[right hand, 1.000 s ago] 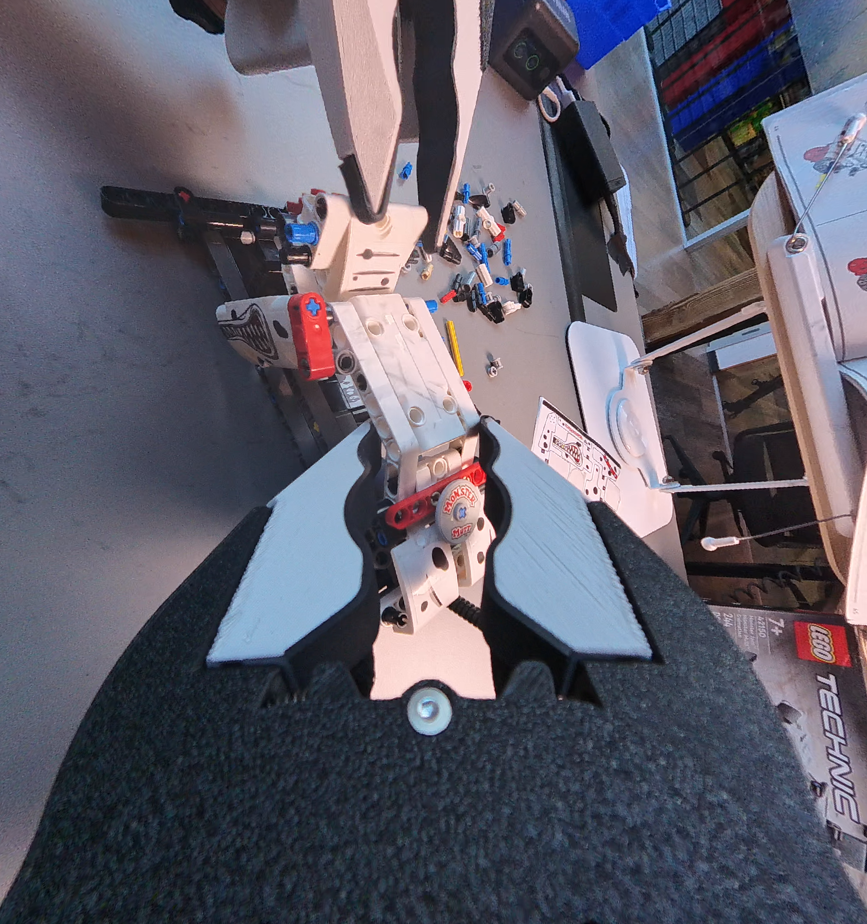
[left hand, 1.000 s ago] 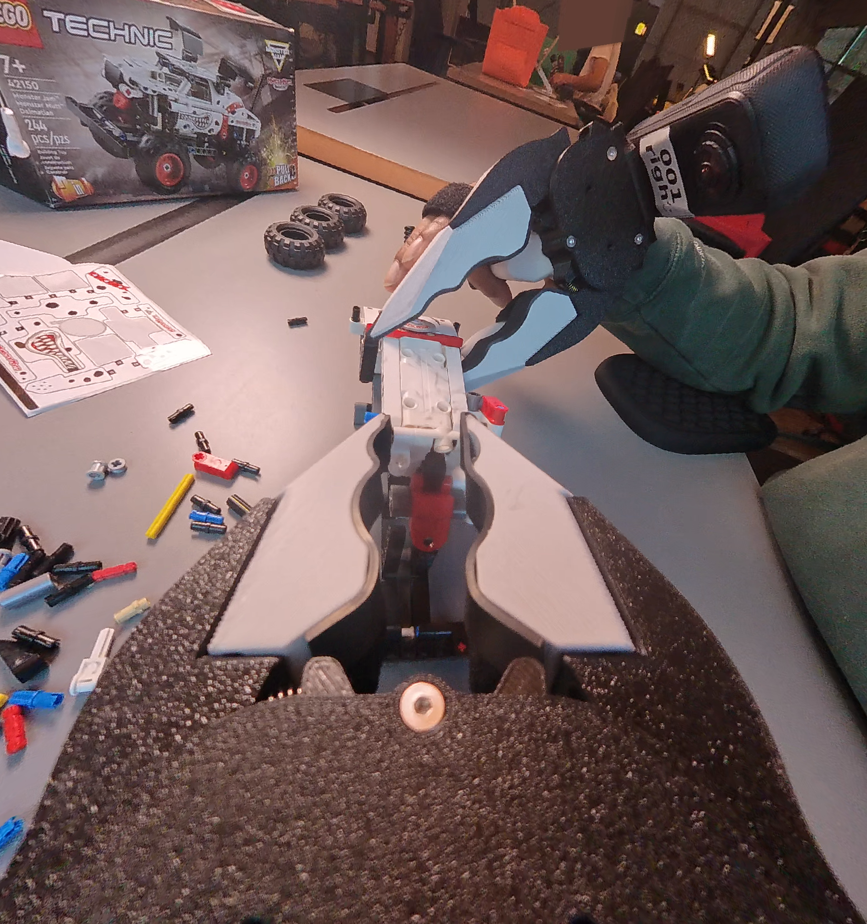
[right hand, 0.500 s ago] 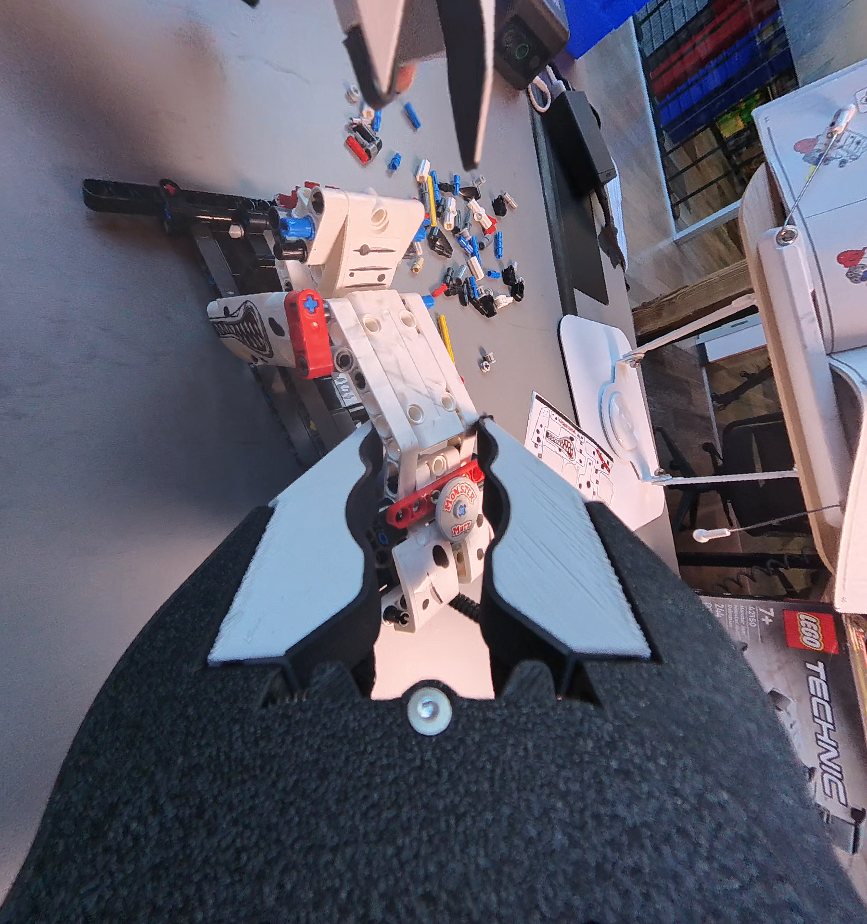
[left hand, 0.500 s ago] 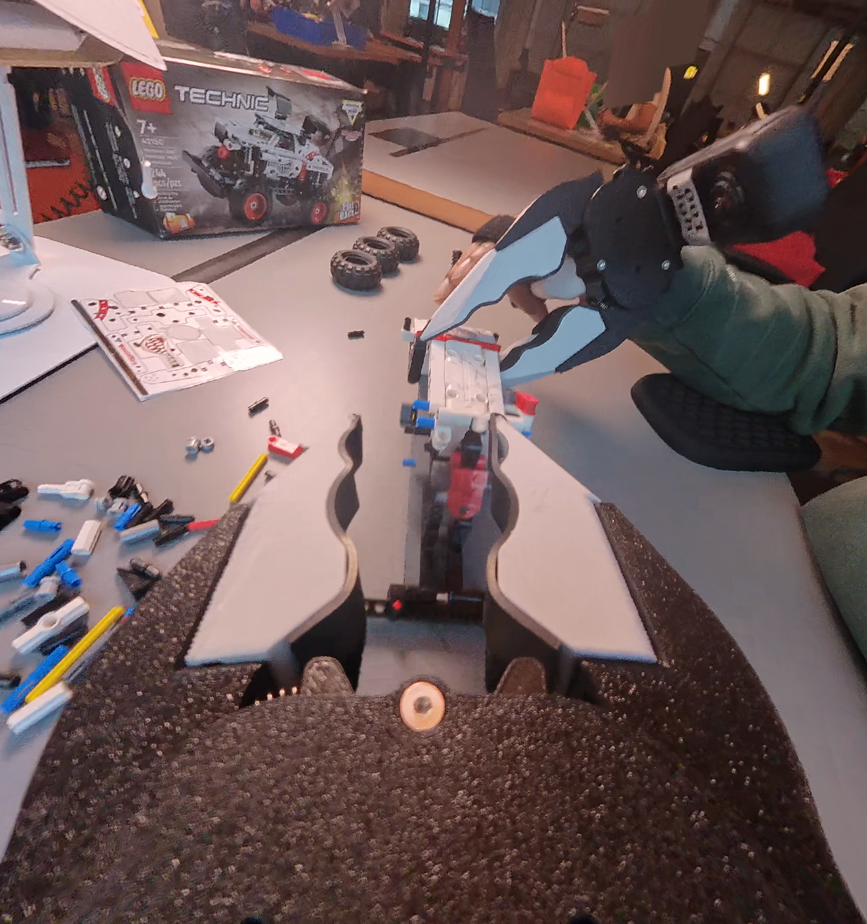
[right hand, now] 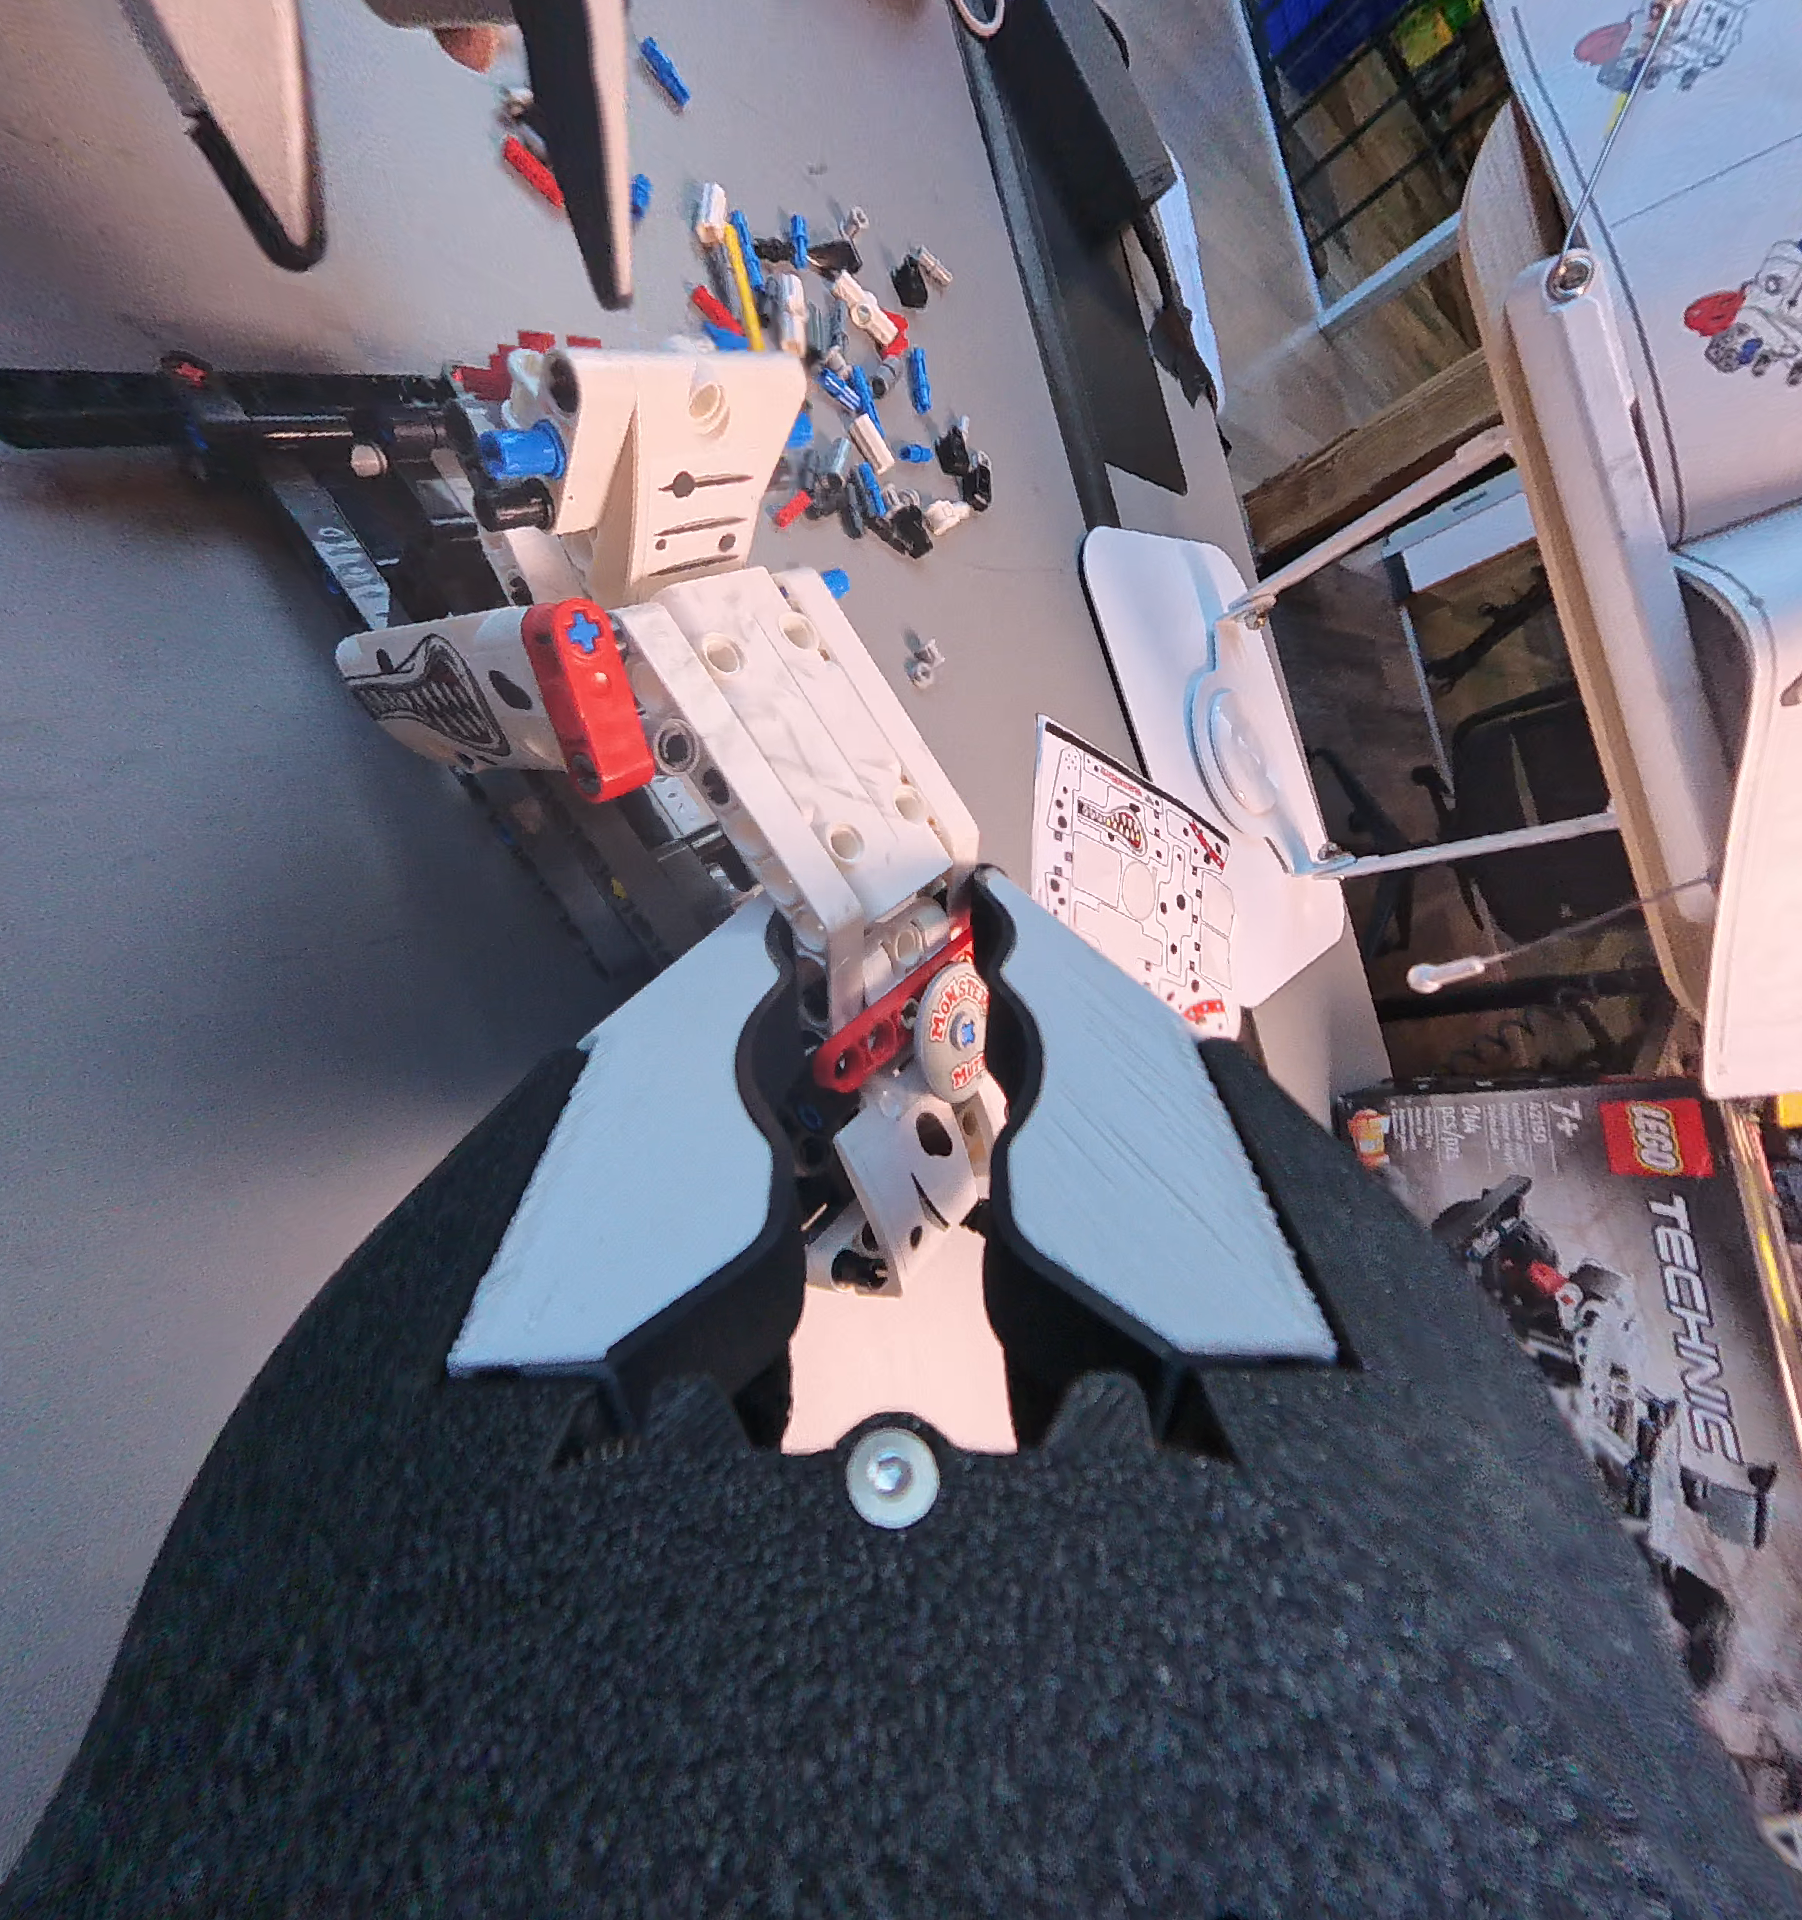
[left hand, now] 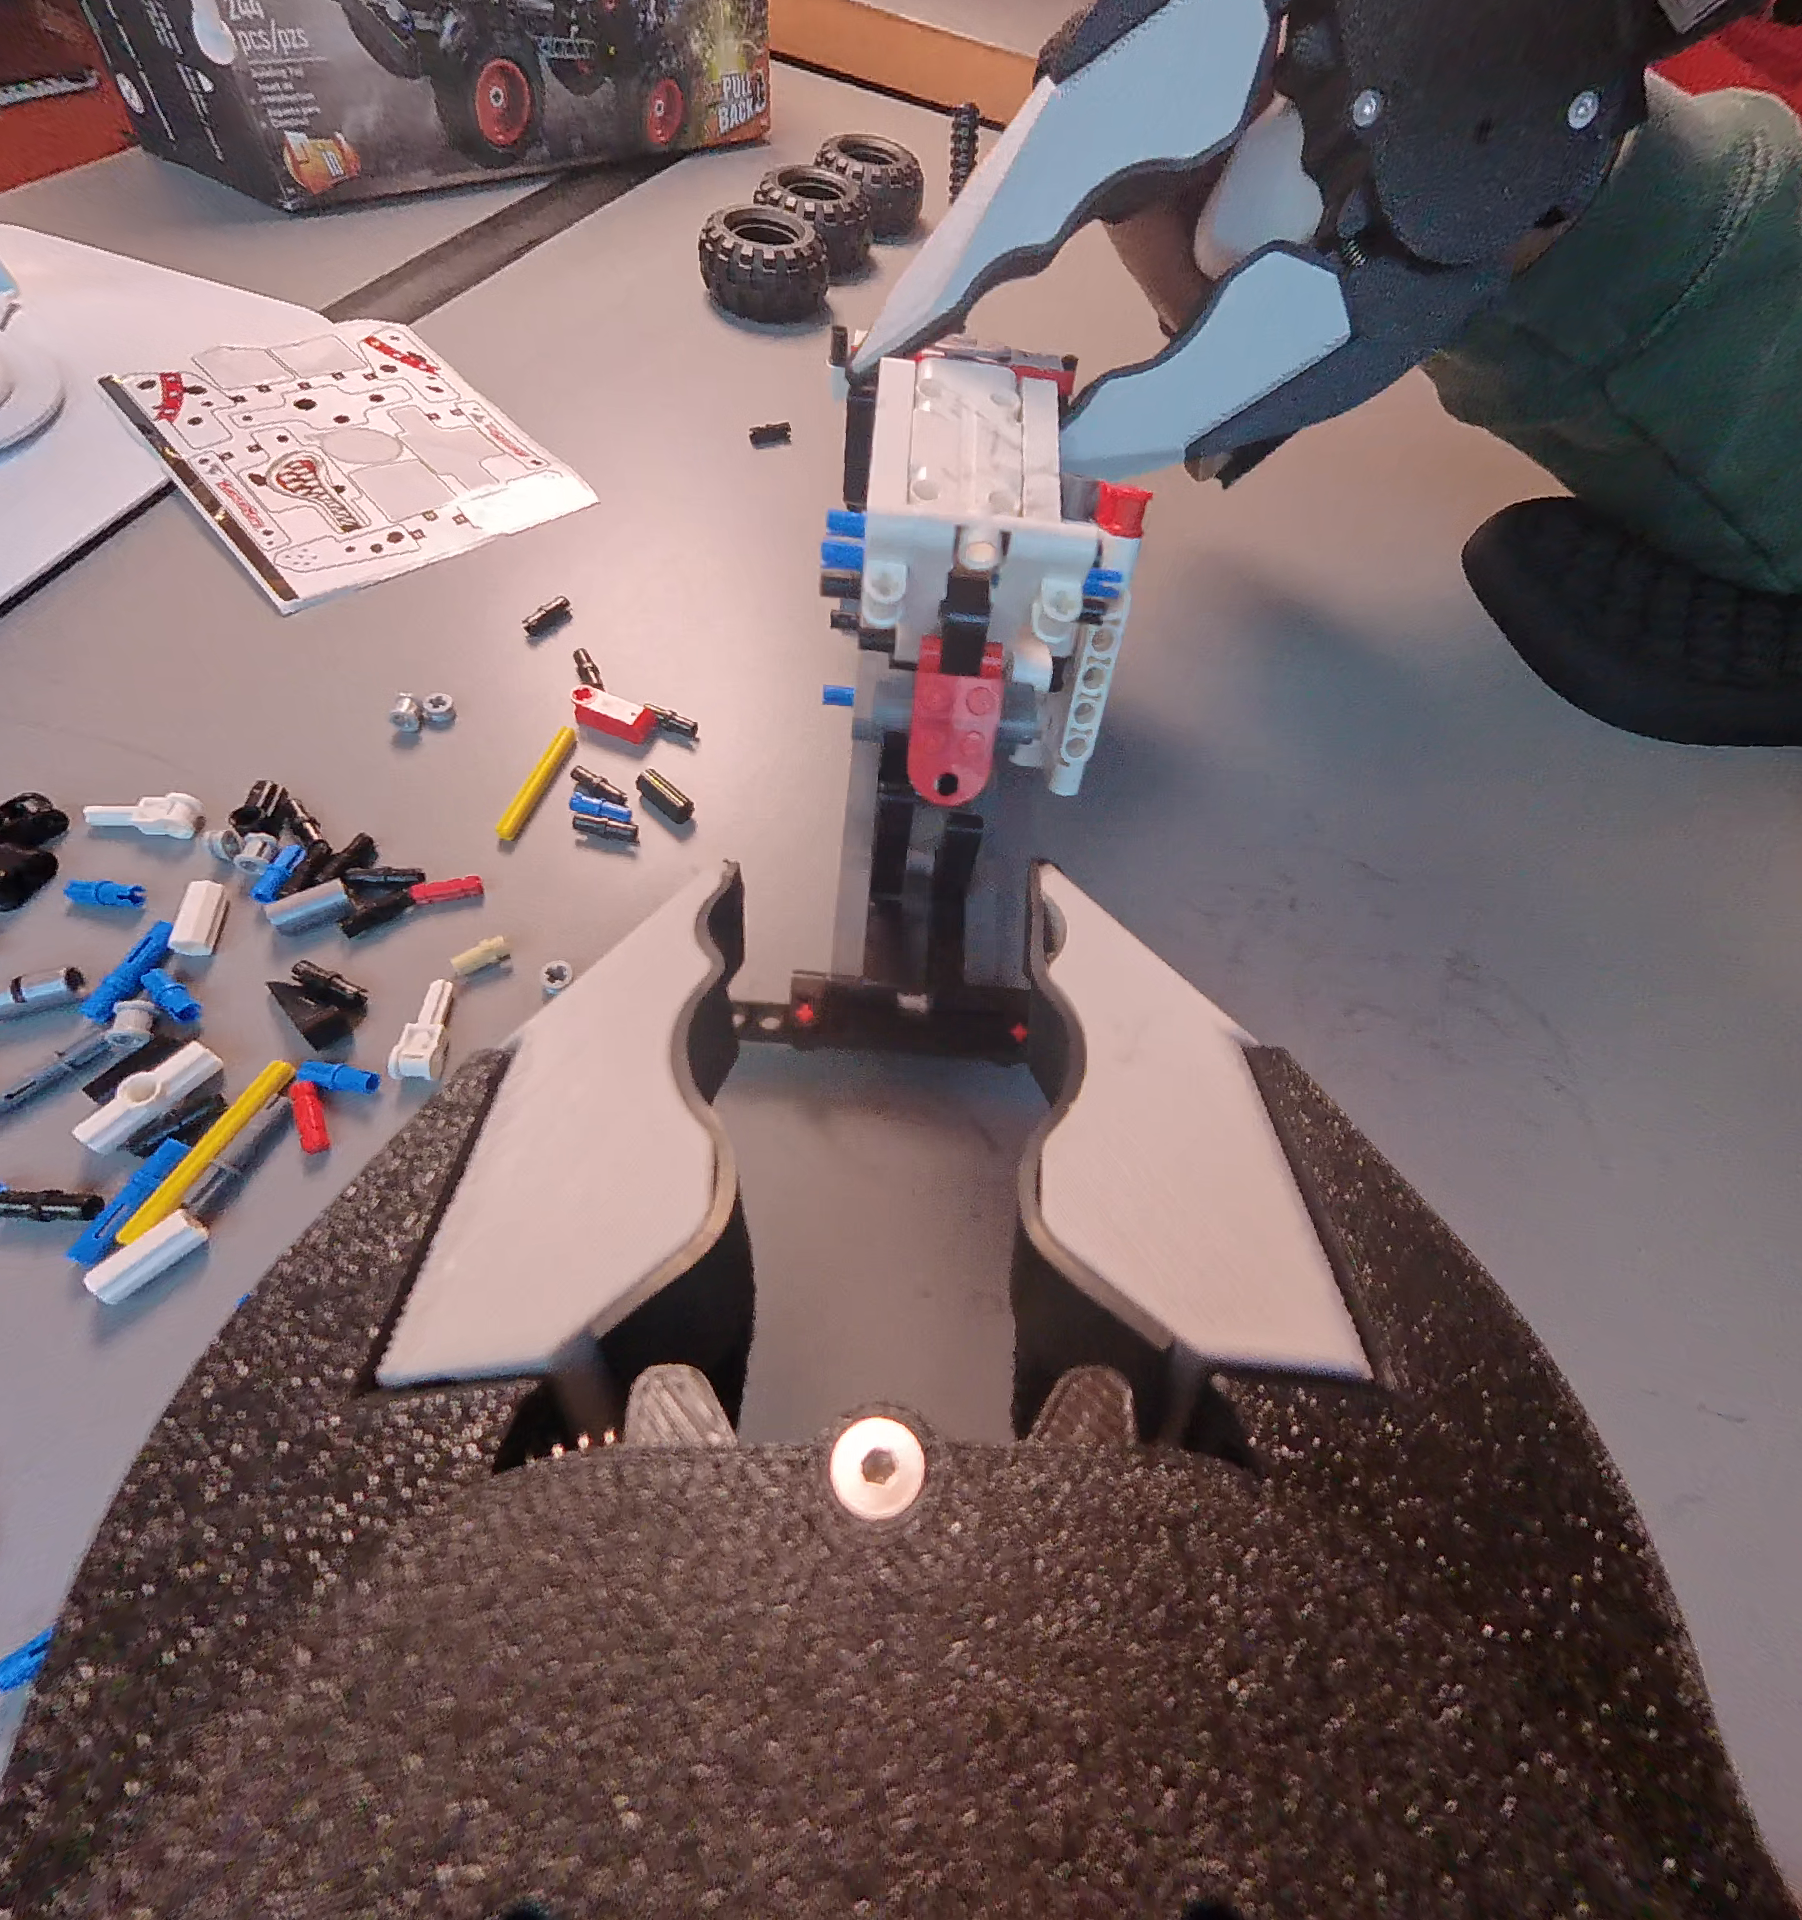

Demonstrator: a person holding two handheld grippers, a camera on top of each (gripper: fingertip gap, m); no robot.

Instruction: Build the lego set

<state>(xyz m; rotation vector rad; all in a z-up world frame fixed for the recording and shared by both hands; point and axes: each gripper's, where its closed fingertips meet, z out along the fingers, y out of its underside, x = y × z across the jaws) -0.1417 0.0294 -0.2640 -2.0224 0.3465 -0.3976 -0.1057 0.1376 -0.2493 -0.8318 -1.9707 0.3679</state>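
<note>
The part-built white, black and red Lego truck (left hand: 970, 540) lies lengthwise on the grey table (left hand: 1396, 987). My right gripper (right hand: 876, 914) is shut on its far end, at the red beam and round badge; it also shows in the left wrist view (left hand: 964, 400). The truck body (right hand: 772, 707) stretches away from it. My left gripper (left hand: 886, 904) is open and empty, its fingertips on either side of the black chassis end without gripping it. It shows at the top of the right wrist view (right hand: 450, 281), above the table.
Loose pins, axles and connectors (left hand: 201, 987) are scattered left of the truck. Three black tyres (left hand: 803, 223), a sticker sheet (left hand: 346, 468) and the set's box (left hand: 440, 94) lie beyond. A white stand (right hand: 1240, 748) holds the instruction booklet (right hand: 1707, 260). A green sleeve (left hand: 1655, 364) is at right.
My left gripper let go of the truck's near end, opened and drew back. My right gripper kept its hold on the far end.
</note>
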